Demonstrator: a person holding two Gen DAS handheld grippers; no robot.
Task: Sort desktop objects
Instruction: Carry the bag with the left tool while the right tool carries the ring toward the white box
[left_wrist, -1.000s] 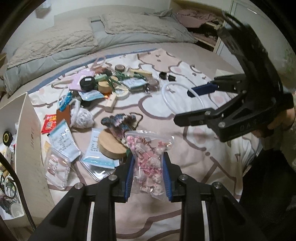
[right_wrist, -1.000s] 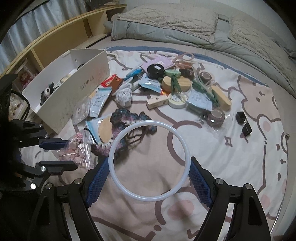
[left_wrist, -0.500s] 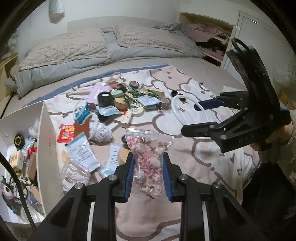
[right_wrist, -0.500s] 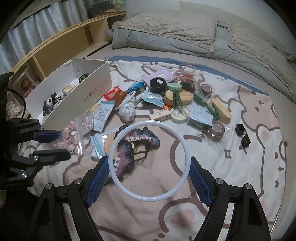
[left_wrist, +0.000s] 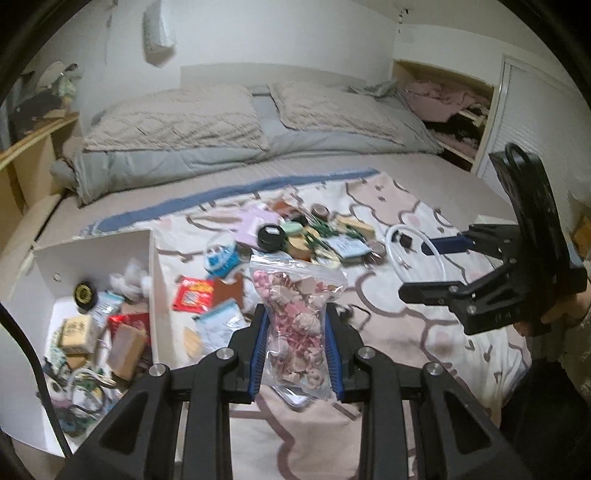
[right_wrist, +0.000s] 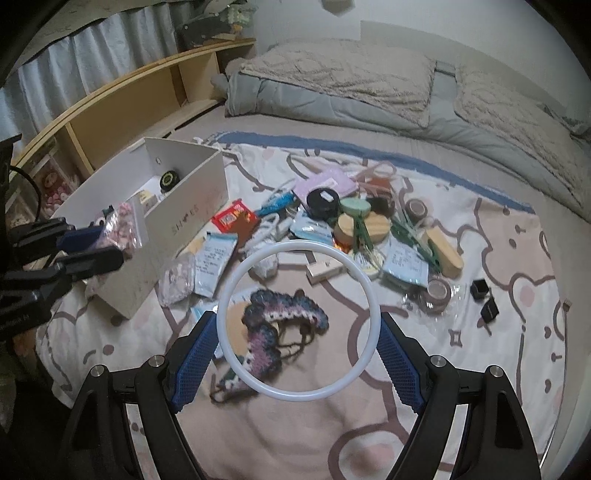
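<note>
My left gripper (left_wrist: 295, 347) is shut on a clear zip bag of pink and white pieces (left_wrist: 297, 332), held in the air beside the open white box (left_wrist: 154, 280). The bag also shows in the right wrist view (right_wrist: 123, 229), next to the box (right_wrist: 184, 218). My right gripper (right_wrist: 297, 350) is shut on a white plastic ring (right_wrist: 299, 397), holding it above a knitted purple piece (right_wrist: 280, 314). The ring shows at the right of the left wrist view (left_wrist: 395, 254). A pile of small objects (right_wrist: 351, 229) lies on the patterned blanket (right_wrist: 517, 332).
The box holds several small items, among them a black round tin (left_wrist: 85, 293). Grey pillows and a duvet (left_wrist: 173, 125) lie at the head of the bed. A wooden shelf (right_wrist: 122, 110) runs along the left side. Two small black cubes (right_wrist: 484, 295) lie at the right.
My left gripper has risen and swung left with the bag, so the white box has come into its view. My right gripper has lifted a little with the ring.
</note>
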